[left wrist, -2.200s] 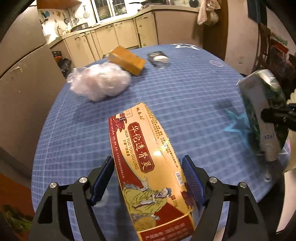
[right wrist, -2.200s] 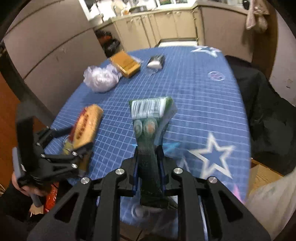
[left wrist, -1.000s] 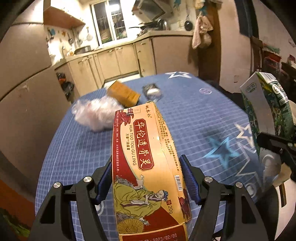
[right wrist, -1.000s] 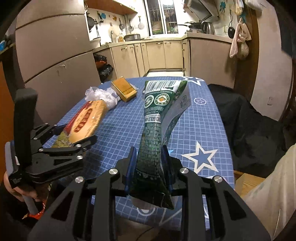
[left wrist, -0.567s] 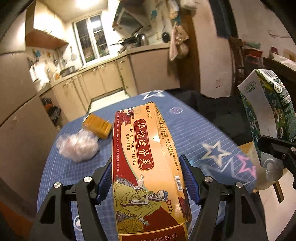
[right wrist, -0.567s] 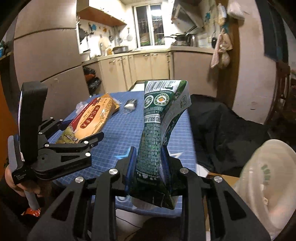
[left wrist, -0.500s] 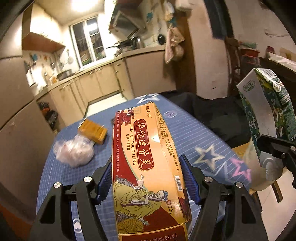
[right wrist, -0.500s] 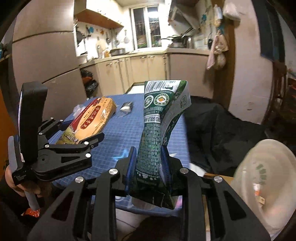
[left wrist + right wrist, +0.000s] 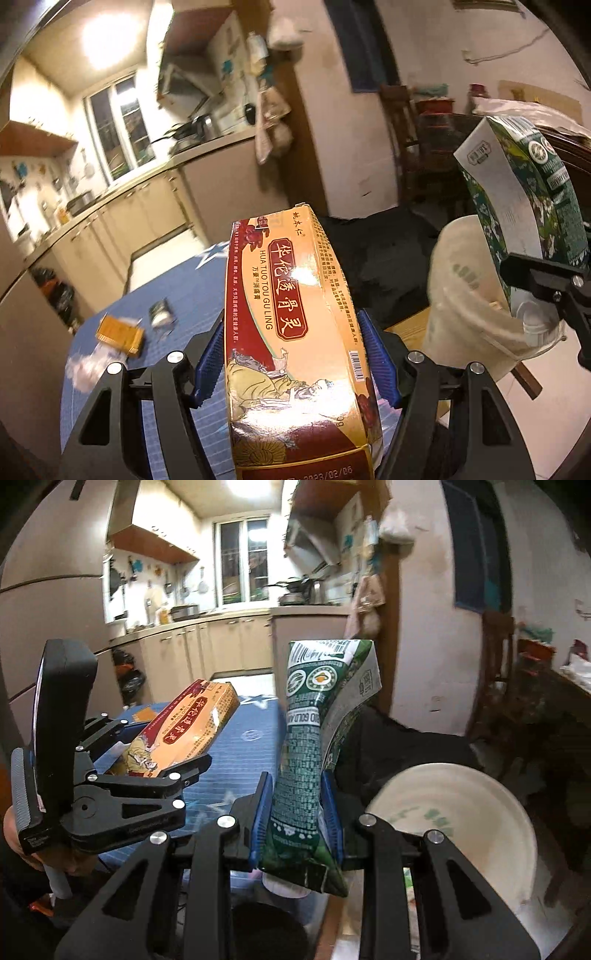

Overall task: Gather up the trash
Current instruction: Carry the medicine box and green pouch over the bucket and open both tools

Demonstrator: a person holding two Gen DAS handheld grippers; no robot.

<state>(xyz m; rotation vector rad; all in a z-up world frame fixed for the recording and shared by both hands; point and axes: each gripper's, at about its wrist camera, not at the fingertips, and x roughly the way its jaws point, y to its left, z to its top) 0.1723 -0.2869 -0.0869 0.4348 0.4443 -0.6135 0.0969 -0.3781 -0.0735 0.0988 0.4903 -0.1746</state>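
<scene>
My left gripper (image 9: 295,354) is shut on a yellow and red medicine box (image 9: 291,314) and holds it in the air above the blue table (image 9: 177,291). The box and gripper also show at the left of the right wrist view (image 9: 184,727). My right gripper (image 9: 295,819) is shut on a flattened green carton (image 9: 314,746), held upright; it shows in the left wrist view (image 9: 524,199) at the right. A white trash bag (image 9: 458,827) stands open just right of the right gripper, and in the left wrist view (image 9: 469,295) below the carton.
On the table lie a small orange box (image 9: 120,334), a silver wrapper (image 9: 160,314) and a crumpled clear plastic bag (image 9: 86,363). A black cloth (image 9: 399,753) covers something behind the bag. Kitchen cabinets (image 9: 207,650) stand beyond the table.
Both grippers have lifted their items off the table and swung to the right. The white trash bag has come into view and now lies close under the right gripper.
</scene>
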